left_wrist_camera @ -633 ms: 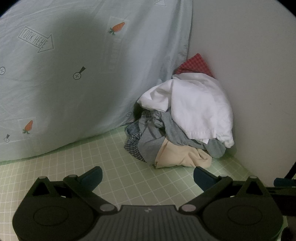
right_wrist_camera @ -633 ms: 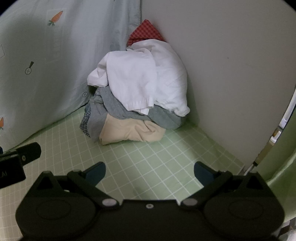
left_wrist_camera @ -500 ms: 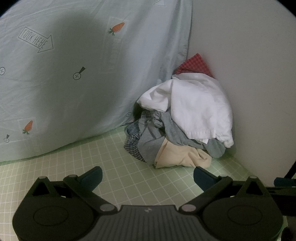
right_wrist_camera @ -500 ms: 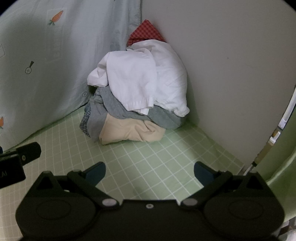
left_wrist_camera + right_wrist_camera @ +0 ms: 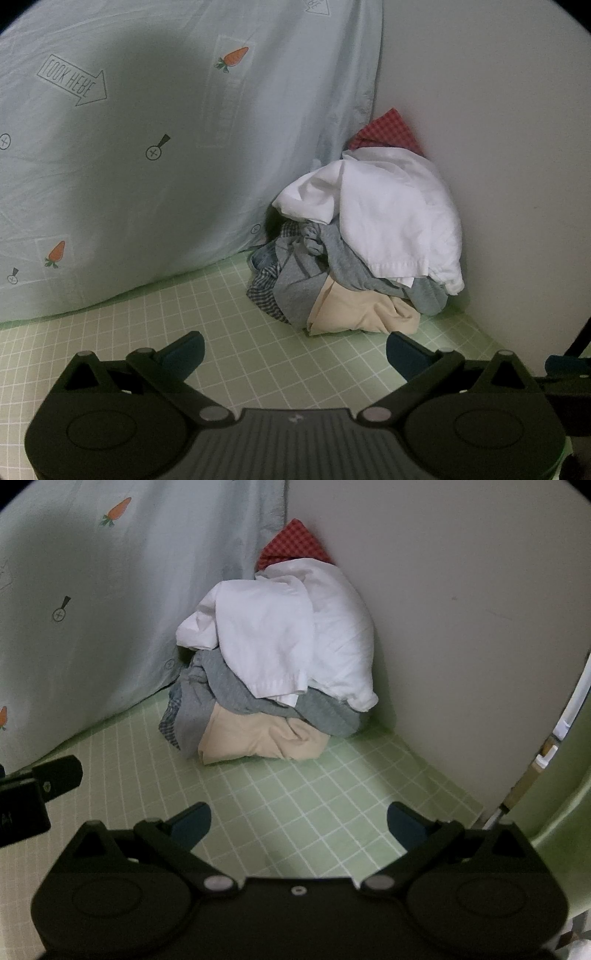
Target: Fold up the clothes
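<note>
A pile of crumpled clothes point(image 5: 365, 243) sits in the far corner of the green grid mat point(image 5: 236, 339): a white garment point(image 5: 391, 218) on top, grey cloth point(image 5: 299, 277), a beige piece point(image 5: 354, 310) at the bottom, red checked cloth point(image 5: 388, 133) behind. The pile also shows in the right wrist view point(image 5: 280, 664). My left gripper point(image 5: 295, 349) is open and empty, short of the pile. My right gripper point(image 5: 299, 825) is open and empty, also short of it.
A pale blue sheet with carrot prints point(image 5: 147, 147) hangs along the left side. A plain wall point(image 5: 498, 147) closes the right side. The left gripper's body point(image 5: 37, 786) shows at the left edge of the right wrist view. The mat's right edge point(image 5: 491, 812) lies near a green object.
</note>
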